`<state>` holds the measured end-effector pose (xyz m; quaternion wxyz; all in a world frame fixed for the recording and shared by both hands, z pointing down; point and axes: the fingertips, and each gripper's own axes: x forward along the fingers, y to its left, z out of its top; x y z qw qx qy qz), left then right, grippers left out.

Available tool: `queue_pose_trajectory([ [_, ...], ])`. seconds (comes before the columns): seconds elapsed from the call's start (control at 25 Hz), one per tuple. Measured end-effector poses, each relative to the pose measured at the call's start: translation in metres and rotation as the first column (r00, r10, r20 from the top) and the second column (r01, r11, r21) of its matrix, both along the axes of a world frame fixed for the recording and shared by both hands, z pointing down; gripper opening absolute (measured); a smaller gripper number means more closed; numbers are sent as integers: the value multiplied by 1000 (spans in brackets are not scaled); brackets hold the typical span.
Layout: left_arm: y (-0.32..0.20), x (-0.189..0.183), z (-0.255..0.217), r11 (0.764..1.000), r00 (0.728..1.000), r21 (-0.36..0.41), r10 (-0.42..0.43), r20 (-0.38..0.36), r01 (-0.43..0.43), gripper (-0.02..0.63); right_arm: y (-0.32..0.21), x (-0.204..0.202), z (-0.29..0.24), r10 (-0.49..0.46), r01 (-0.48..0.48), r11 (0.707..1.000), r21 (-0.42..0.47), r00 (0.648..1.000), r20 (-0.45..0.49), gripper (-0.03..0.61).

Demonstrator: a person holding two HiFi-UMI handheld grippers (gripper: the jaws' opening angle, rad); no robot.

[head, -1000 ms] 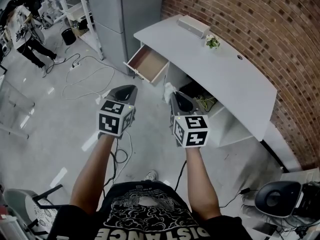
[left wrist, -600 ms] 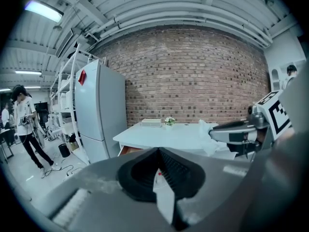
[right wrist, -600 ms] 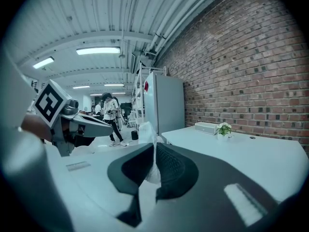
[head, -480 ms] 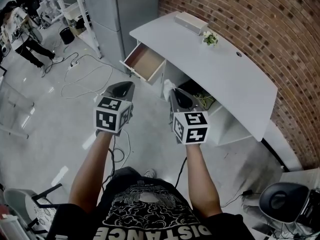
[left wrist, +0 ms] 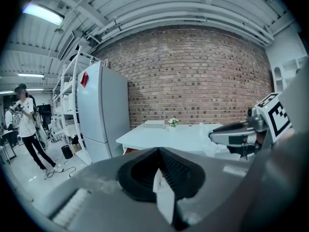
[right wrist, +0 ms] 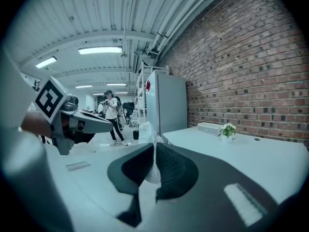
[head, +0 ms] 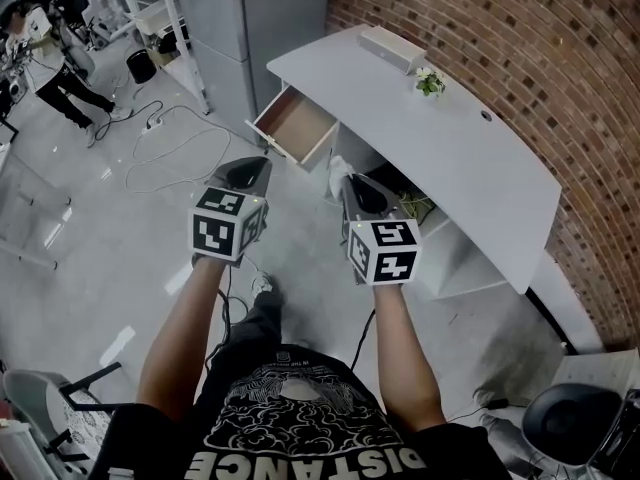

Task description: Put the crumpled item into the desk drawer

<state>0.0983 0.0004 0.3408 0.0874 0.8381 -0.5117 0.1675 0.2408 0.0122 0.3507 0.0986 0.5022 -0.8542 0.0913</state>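
Note:
A white desk (head: pixel 455 163) stands against a brick wall, and its wooden-lined drawer (head: pixel 297 128) is pulled open at the left end. My right gripper (head: pixel 345 180) is shut on a white crumpled item (head: pixel 338 171), held in the air short of the drawer. In the right gripper view the crumpled item (right wrist: pixel 146 132) sticks up from between the closed jaws of the right gripper (right wrist: pixel 153 146). My left gripper (head: pixel 255 166) hovers beside it, shut with nothing held. The left gripper view shows the left gripper (left wrist: pixel 158 151), with the crumpled item (left wrist: pixel 208 141) at the right.
A grey cabinet (head: pixel 250 18) stands left of the desk. A white box (head: pixel 392 50) and a small plant (head: pixel 430 83) sit on the desktop. Cables (head: pixel 165 153) lie on the floor. A person (head: pixel 60 68) stands at the far left. A black stool (head: pixel 570 428) is at the bottom right.
The person holding the grippers has stepped forward with one leg. Both grippers stay side by side in about the same pose, the right one still holding the item.

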Motion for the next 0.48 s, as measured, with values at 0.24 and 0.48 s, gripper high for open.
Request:
queue_pose_trajectory([
  [0.24,-22,-18,6,1000,1000,-5,-19,-12,19,0,-26,-17,2,-15,15,1000,2,1000,-5,18],
  [0.48,-56,-41,14,999,999,-13,-31,-34,31,0,-61,-44,8,-34,34,999,-8,999,-25,18],
])
